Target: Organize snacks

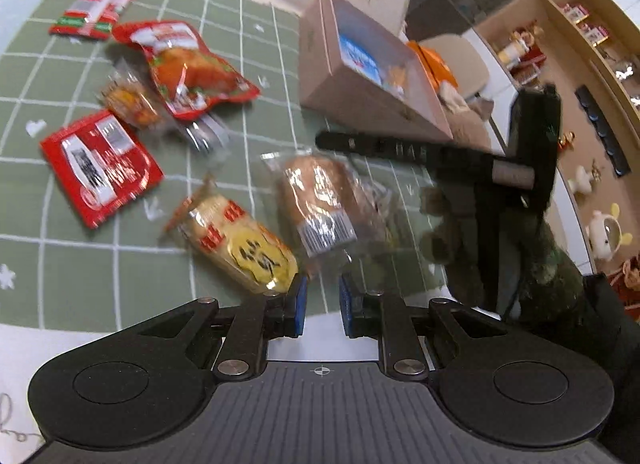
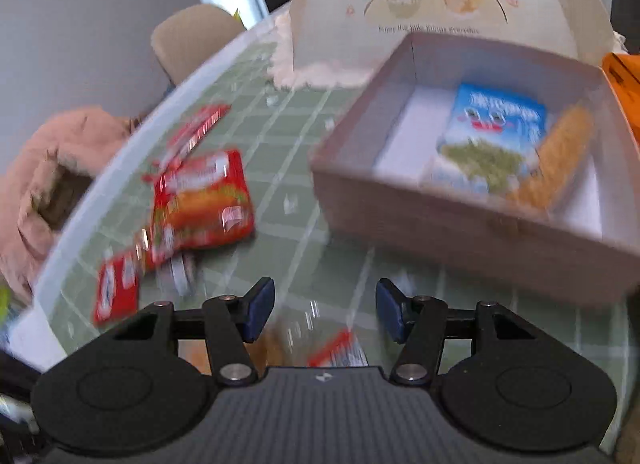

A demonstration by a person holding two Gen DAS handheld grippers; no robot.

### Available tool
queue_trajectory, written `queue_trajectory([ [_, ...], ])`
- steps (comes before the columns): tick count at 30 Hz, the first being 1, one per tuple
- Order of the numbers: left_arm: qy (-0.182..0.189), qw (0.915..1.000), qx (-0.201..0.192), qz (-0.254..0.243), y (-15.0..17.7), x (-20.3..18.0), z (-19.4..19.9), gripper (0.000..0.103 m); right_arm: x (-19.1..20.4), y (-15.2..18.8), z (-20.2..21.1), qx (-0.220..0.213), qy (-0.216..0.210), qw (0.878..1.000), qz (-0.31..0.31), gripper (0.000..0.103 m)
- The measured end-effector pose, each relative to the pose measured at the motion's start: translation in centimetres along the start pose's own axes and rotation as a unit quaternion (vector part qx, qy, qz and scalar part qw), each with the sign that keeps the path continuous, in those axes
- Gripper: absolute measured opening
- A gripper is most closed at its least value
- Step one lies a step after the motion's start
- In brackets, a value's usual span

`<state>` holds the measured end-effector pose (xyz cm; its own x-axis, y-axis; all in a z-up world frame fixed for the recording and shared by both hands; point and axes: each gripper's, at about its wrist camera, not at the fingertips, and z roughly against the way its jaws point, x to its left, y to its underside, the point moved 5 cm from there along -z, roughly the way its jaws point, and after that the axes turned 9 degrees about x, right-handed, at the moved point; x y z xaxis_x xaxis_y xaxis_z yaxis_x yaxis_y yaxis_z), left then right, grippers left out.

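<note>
Several snack packets lie loose on the green checked tablecloth (image 1: 256, 75). In the left wrist view I see a yellow cracker pack (image 1: 244, 244), a clear-wrapped brown cake (image 1: 320, 199), a flat red packet (image 1: 100, 167) and an orange-red chip bag (image 1: 188, 67). My left gripper (image 1: 322, 300) hangs just in front of the cracker pack and cake, jaws slightly apart and empty. The open cardboard box (image 2: 460, 219) holds a blue packet (image 2: 492, 135) and an orange snack (image 2: 560, 155). My right gripper (image 2: 325, 312) is open and empty, above the cloth in front of the box.
A white food cover (image 2: 440, 3) with a children's cartoon stands behind the box. An orange pack (image 2: 624, 79) lies right of the box. The right gripper appears as a dark shape (image 1: 500, 167) in the left wrist view. A pink cushion (image 2: 48, 167) and chair (image 2: 192, 39) are beyond the table edge.
</note>
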<state>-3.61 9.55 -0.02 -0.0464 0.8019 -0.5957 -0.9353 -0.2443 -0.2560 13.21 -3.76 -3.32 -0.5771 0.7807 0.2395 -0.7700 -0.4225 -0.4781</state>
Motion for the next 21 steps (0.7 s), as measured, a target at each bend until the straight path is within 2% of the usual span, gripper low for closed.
queue_trajectory([
  [5, -0.021, 0.9998, 0.0, 0.006, -0.4, 0.2, -1.6, 0.02, -0.8, 4.5, 2.1, 0.001, 0.061, 0.998, 0.032, 0.056],
  [9, -0.033, 0.9995, -0.001, -0.001, -1.0, 0.0, -1.8, 0.02, -0.8, 6.3, 4.2, -0.023, 0.122, 0.99, 0.061, 0.056],
  [13, -0.072, 0.9974, -0.007, -0.007, -1.5, 0.6, -0.8, 0.019, -0.1, 7.2, 5.8, -0.032, 0.102, 0.992, 0.065, 0.056],
  [16, -0.109, 0.9936, -0.028, 0.011, -2.0, 2.1, 0.7, 0.019, 1.1, 8.0, 5.7, -0.025, 0.097, 0.992, 0.078, 0.056],
  [19, -0.139, 0.9876, -0.054, 0.048, -2.4, 3.8, 2.6, 0.02, 2.3, 8.6, 5.4, -0.027, 0.105, 0.989, 0.098, 0.056],
  [21, -0.13, 0.9843, -0.079, 0.09, -2.5, 5.0, 3.8, 0.02, 3.1, 8.9, 5.4, -0.03, 0.1, 0.989, 0.104, 0.056],
])
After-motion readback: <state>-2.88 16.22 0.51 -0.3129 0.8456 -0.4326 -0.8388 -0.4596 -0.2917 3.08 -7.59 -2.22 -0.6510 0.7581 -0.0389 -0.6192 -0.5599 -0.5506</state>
